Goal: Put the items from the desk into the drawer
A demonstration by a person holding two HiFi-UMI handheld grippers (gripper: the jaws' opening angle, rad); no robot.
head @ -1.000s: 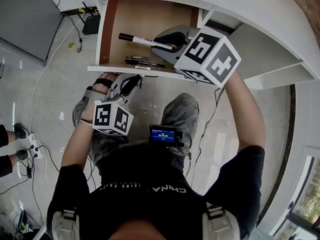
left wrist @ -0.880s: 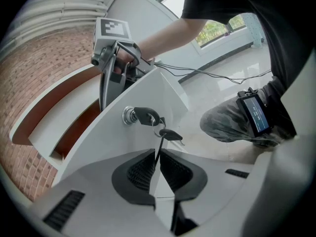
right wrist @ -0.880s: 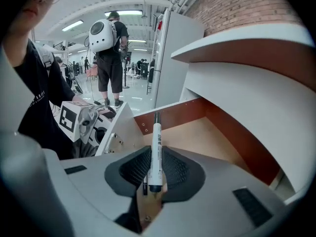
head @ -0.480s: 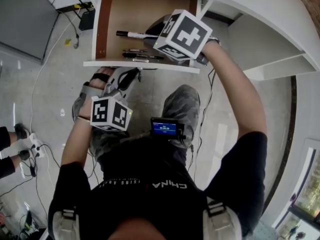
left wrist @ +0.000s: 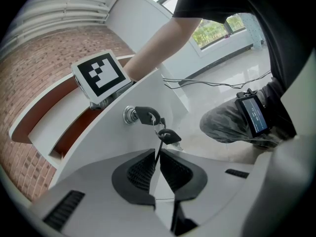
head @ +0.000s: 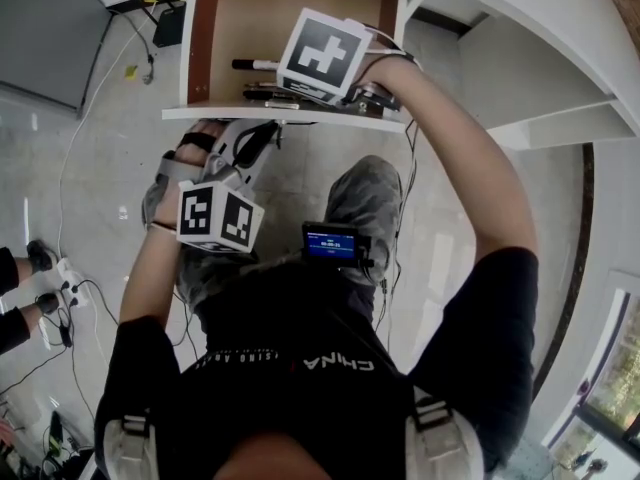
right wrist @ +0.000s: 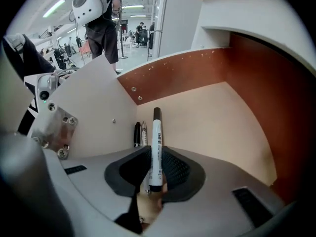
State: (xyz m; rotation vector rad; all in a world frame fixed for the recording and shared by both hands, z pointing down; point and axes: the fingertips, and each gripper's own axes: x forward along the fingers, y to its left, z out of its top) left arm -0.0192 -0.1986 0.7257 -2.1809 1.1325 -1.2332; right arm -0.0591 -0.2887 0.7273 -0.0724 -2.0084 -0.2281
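The drawer [head: 290, 8] stands pulled out, with a brown floor and a white front [head: 280, 115]. My right gripper [right wrist: 155, 153] reaches down into it, shut on a white marker with a black cap [right wrist: 156, 127]. In the head view the marker's capped end [head: 255, 64] sticks out left of that gripper's cube [head: 320, 53]. Two pens [right wrist: 140, 134] lie on the drawer floor against the front wall. My left gripper [left wrist: 157, 158] sits shut just under the lock's keys [left wrist: 148, 117] on the drawer front. Whether it pinches the hanging key [left wrist: 168, 136] I cannot tell.
The white desk [head: 520, 38] curves over the drawer on the right. A small screen device [head: 330, 241] rests at the person's lap. Cables [head: 70, 288] trail over the floor at left. A dark grey panel [head: 50, 38] stands at far left.
My right gripper has sunk from above the drawer front into the drawer and tipped downward, taking the marker along. The left gripper has stayed by the drawer front.
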